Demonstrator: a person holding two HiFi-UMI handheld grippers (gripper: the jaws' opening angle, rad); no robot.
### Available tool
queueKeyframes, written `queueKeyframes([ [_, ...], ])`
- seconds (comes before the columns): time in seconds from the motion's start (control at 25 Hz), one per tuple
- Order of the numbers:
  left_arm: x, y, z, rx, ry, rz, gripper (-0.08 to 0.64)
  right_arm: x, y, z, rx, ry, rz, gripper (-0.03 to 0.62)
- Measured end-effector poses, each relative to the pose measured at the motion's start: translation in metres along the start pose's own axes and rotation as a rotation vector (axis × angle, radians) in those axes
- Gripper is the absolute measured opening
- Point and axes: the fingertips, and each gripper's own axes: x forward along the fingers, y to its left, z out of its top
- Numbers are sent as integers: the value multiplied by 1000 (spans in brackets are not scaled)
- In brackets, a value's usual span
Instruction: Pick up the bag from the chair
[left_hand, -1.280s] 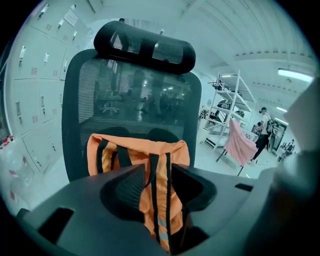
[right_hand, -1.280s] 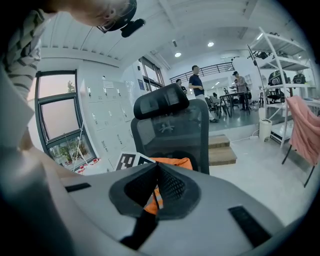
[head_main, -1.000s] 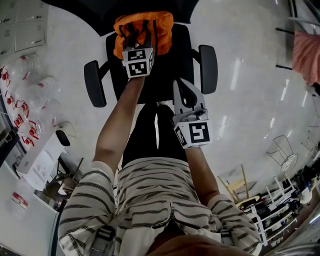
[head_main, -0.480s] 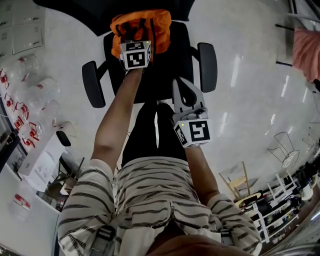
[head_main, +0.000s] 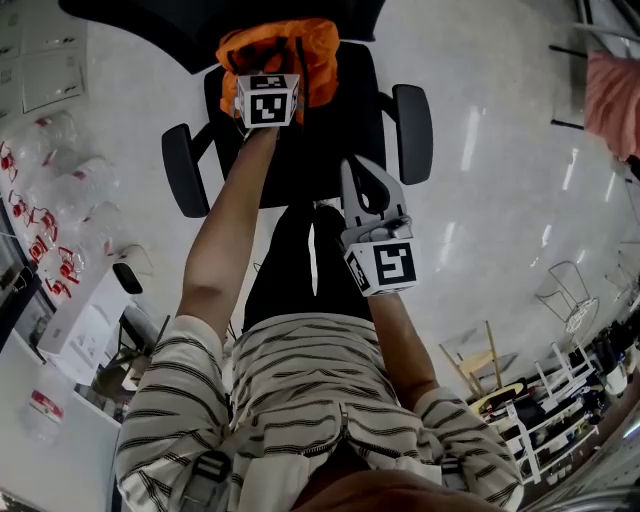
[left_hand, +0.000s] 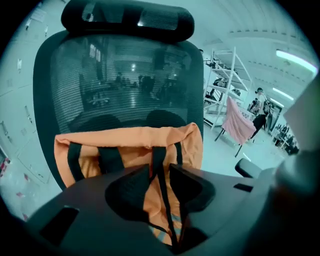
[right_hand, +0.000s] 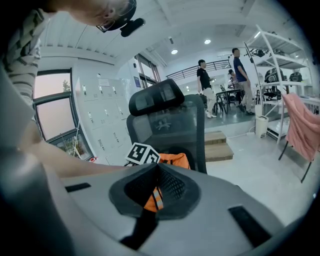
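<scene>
An orange bag (head_main: 300, 45) with black straps sits on the seat of a black office chair (head_main: 340, 135), leaning on its mesh back (left_hand: 120, 75). My left gripper (head_main: 268, 80) is stretched out over the bag, its marker cube covering the jaws in the head view. In the left gripper view the gripper (left_hand: 160, 171) has one black strap (left_hand: 158, 162) between its jaws, which have just been closing but still stand apart around it. My right gripper (head_main: 350, 168) hangs shut and empty over the seat's front. The bag (right_hand: 175, 161) shows beyond its jaws (right_hand: 157, 168).
Black armrests (head_main: 185, 170) (head_main: 413, 120) flank the seat. A pink cloth (left_hand: 239, 125) hangs on a rack to the right, with metal shelves behind it. Two people (right_hand: 204, 80) stand far off. Bottles (head_main: 40, 200) lie at the left.
My left gripper has pushed further forward and down onto the bag. The right gripper has kept still.
</scene>
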Motion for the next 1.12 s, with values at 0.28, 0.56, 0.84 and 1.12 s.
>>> queueKeyframes([
  [0.28, 8, 1, -8, -56, 41, -47, 66, 0, -4, -1, 1, 4, -6, 18],
  [0.56, -6, -9, -12, -112, 27, -107, 26, -1, -2, 1, 1, -4, -1, 18],
  [0.84, -30, -16, 8, -126, -44, -118, 26, -5, 6, 5, -11, -14, 11, 18],
  [1.12, -58, -34, 26, -166, -119, -192, 26, -12, 11, 13, -26, -31, 16, 18],
])
